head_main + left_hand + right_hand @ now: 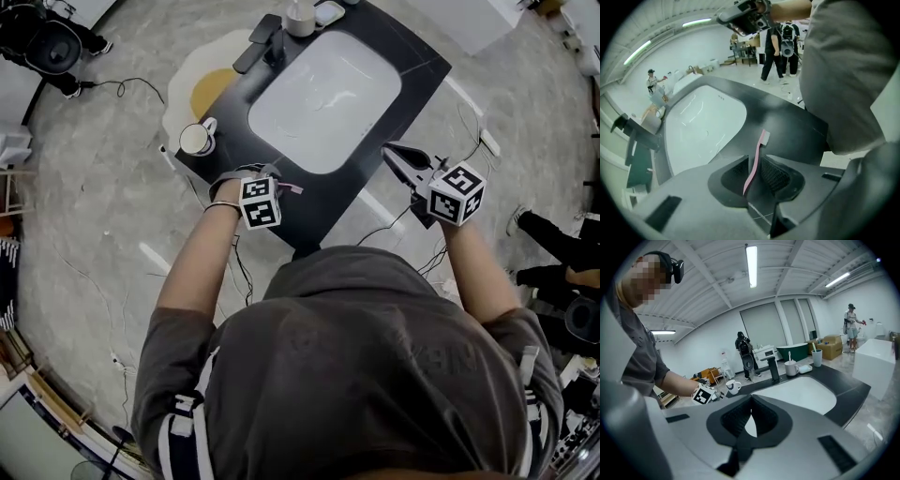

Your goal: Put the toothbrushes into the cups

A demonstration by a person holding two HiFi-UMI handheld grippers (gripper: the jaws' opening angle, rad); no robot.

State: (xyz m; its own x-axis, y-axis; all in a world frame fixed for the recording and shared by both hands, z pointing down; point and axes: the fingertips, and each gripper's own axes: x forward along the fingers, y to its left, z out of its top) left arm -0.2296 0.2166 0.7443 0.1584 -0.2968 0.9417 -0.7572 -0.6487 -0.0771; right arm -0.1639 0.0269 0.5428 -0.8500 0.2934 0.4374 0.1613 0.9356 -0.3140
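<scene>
Your left claw (pixel 753 161) is loose, jaws apart around the thin pink plastic toothbrush (pixel 761 143). It looks to be lying at the near edge of the black surface (pixel 797 126), long axis running straight out between the jaws. Meanwhile your right claw (pixel 750 399) is clenched on nothing. The white ceramic mug (pixel 197 139) at the left edge is nearer the left claw.

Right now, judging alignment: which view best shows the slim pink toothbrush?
Left gripper view: the pink toothbrush shows full-length between the left gripper's parted jaws. Head view catches a pink sliver; right gripper view, none.
</scene>
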